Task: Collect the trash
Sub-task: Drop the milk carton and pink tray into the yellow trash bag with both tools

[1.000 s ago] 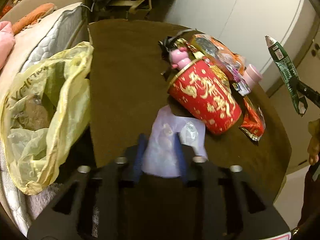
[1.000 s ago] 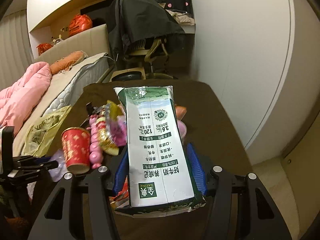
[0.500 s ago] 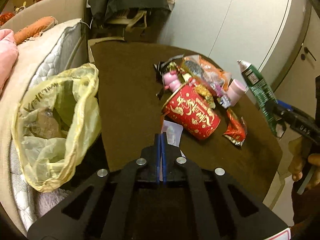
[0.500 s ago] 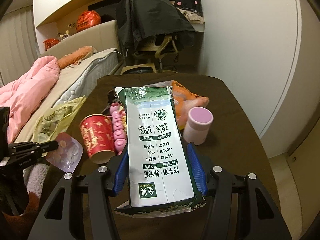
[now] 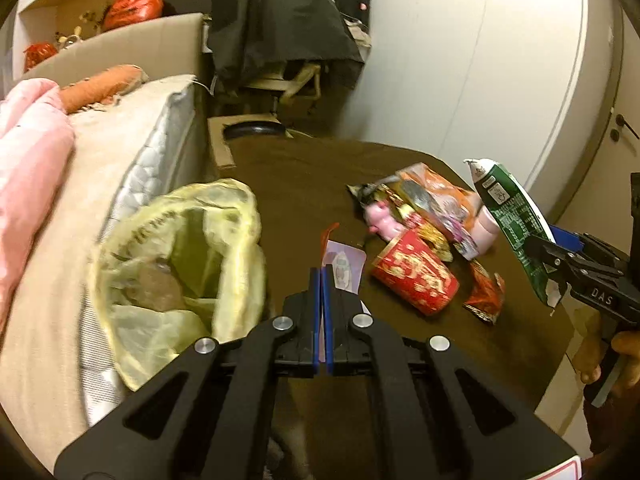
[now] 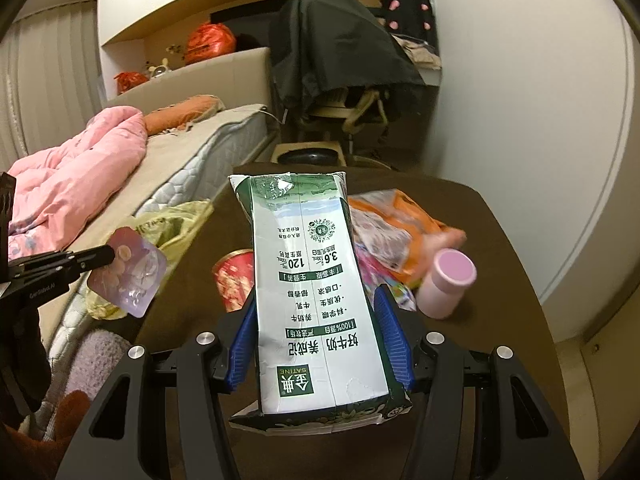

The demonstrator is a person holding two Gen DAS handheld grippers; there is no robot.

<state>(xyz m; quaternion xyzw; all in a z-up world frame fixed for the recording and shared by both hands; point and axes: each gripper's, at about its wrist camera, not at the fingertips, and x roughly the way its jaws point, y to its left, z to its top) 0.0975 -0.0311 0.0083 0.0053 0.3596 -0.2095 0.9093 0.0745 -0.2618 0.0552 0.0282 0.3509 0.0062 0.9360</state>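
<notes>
The left gripper (image 5: 322,276) has just snapped together on the purple blister pack (image 6: 130,274), which a second ago lay flat on the brown table (image 5: 304,184) between jaws standing apart. Now the pack is off the table: in the right wrist view it hangs pinched by one edge at about 9 o'clock, in the air just in front of the yellow trash bag (image 5: 180,272). From the left wrist view only a sliver of it shows past the closed fingertips, toward 12 o'clock.

The right gripper (image 6: 316,344) is unchanged in its grip, clamped across the green-and-white milk carton (image 6: 312,288), which stands up out of its jaws as before (though the view behind it has shifted, so the hand is travelling).

So both hands are loaded, and I judge the pickup step done for these two pieces; what remains is carrying them to the bag, which gapes open at 9 o'clock in the left wrist view. The red paper cup (image 5: 416,276), pink bottle (image 6: 446,284) and snack wrappers (image 5: 432,200) are left on the table at 2 o'clock, uncollected.
</notes>
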